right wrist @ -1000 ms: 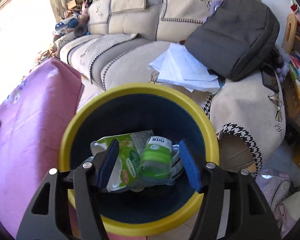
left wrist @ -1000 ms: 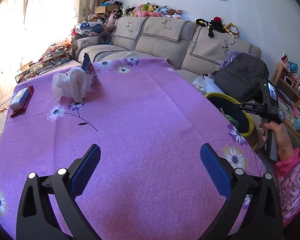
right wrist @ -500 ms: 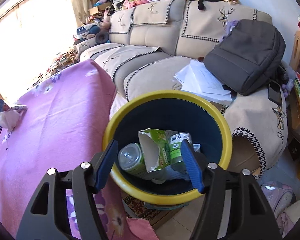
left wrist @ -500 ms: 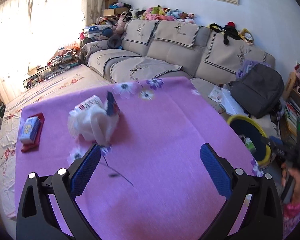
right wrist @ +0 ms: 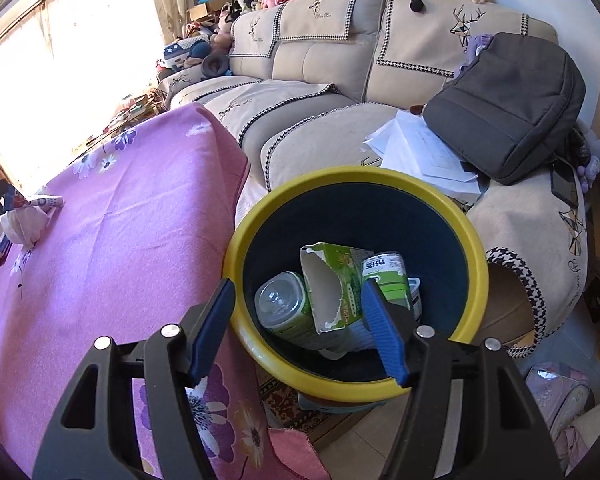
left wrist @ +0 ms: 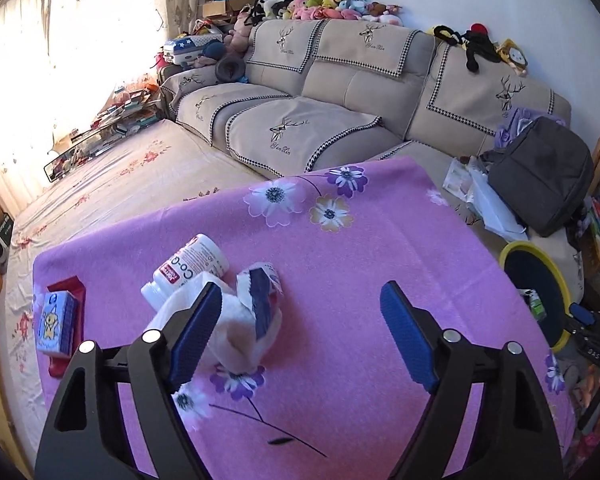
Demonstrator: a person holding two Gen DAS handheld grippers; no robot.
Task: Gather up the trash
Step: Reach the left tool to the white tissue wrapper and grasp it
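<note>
Two views show a living room with a bench under a purple flowered cloth (left wrist: 340, 280).

Left wrist view: the left claw (left wrist: 300, 332) hangs wide apart and empty above the bench. Just past its left finger lies a crumpled white tissue (left wrist: 240, 328) with a torn blue-and-white wrapper (left wrist: 262, 292) resting on it, and a white pill bottle (left wrist: 188, 270) on its side touching the tissue's far edge. A small blue box (left wrist: 54, 322) sits on a red tray near the bench's left edge. The tissue probably weighs next to nothing and will squash, so pinching its bulk in the middle looks safest; the bottle seems stiff and smooth and may roll. One second ago this trash sat far off on the bench; the claw is now close above it.

Right wrist view: the right claw (right wrist: 300, 328) is open and empty over the yellow-rimmed bin (right wrist: 474, 256) standing beside the bench. Inside lie a torn green carton (right wrist: 332, 284) and two green-labelled bottles (right wrist: 284, 308). A second ago the bin filled more of this view; the claw has since drawn back.
</note>
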